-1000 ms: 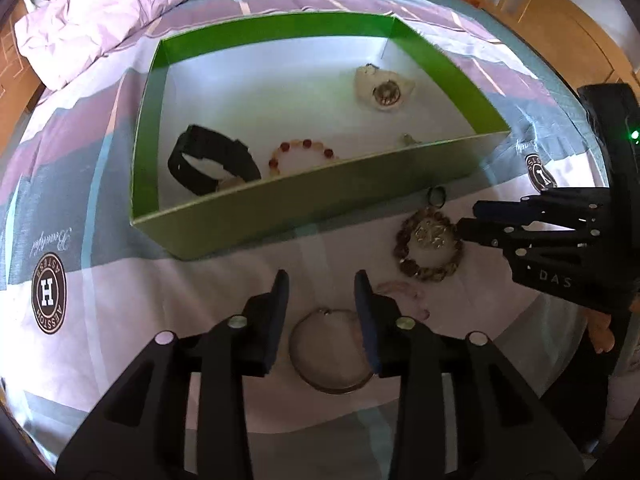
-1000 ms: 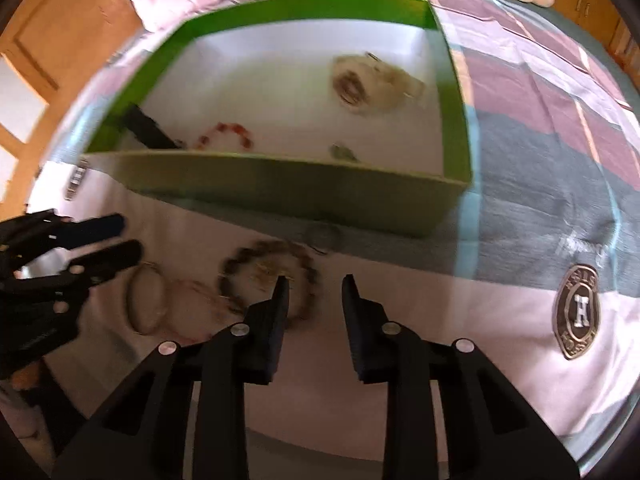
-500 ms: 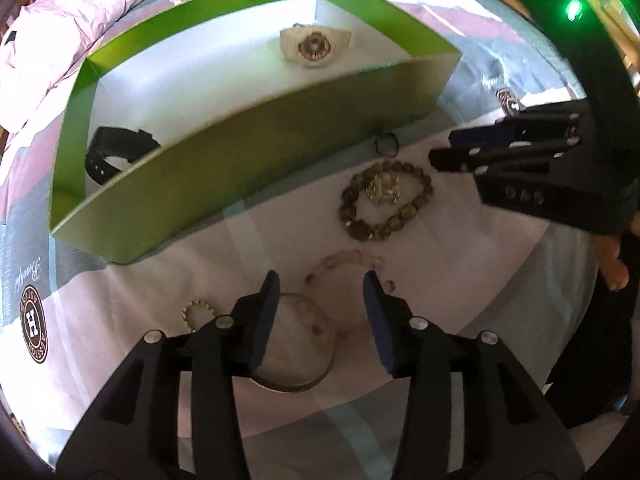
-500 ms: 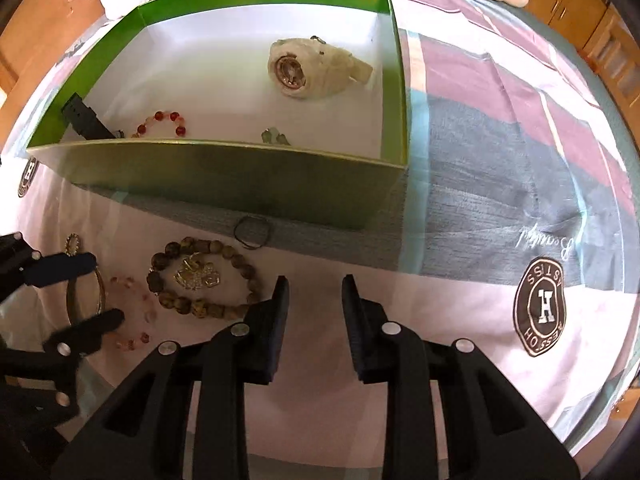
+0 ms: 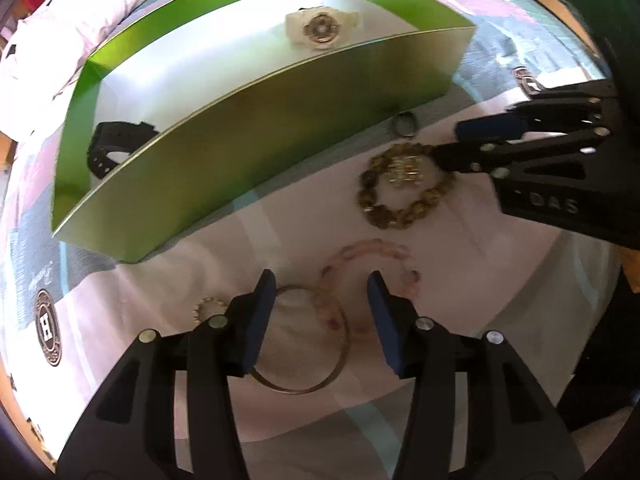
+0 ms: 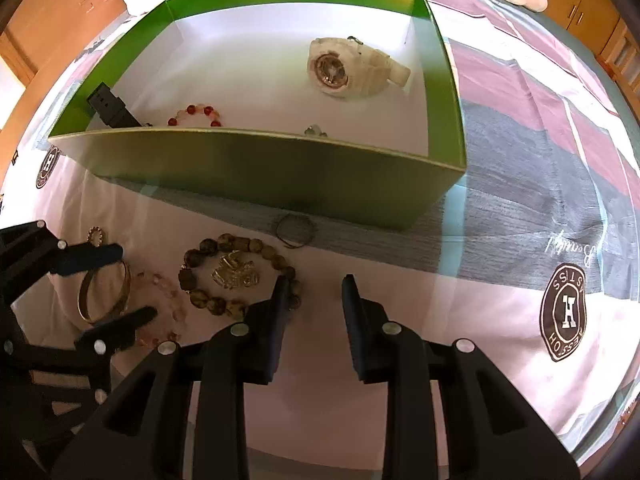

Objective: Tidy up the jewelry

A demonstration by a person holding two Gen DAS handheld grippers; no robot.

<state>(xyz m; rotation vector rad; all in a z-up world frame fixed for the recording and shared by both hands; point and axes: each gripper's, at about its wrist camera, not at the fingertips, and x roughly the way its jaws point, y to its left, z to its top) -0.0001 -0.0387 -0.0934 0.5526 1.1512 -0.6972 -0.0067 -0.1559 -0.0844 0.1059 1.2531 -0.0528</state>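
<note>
A green box [image 5: 256, 128] [image 6: 280, 176] holds a white watch [image 5: 320, 28] [image 6: 352, 66], a black watch [image 5: 112, 148] [image 6: 110, 110] and a red bead bracelet [image 6: 196, 114]. On the bedsheet in front lie a gold bangle [image 5: 316, 344] [image 6: 105, 292], a pink bead bracelet [image 5: 372, 256] [image 6: 164, 300], a brown bead bracelet [image 5: 404, 196] [image 6: 236, 276], a small dark ring [image 5: 406, 124] [image 6: 295, 230] and a small gold ring [image 5: 206, 308] [image 6: 96, 235]. My left gripper [image 5: 322, 312] is open, its fingers either side of the bangle and pink bracelet. My right gripper [image 6: 314, 308] is open and empty, its left finger at the brown bracelet's edge.
The bedsheet has a round brown logo [image 6: 564, 308] [image 5: 47, 326]. A white quilt [image 5: 60, 40] lies behind the box. Wooden furniture [image 6: 600, 12] stands at the room's edge.
My left gripper has come lower and closer over the bangle and pink bracelet, jaws wider. My right gripper has moved left toward the brown bracelet.
</note>
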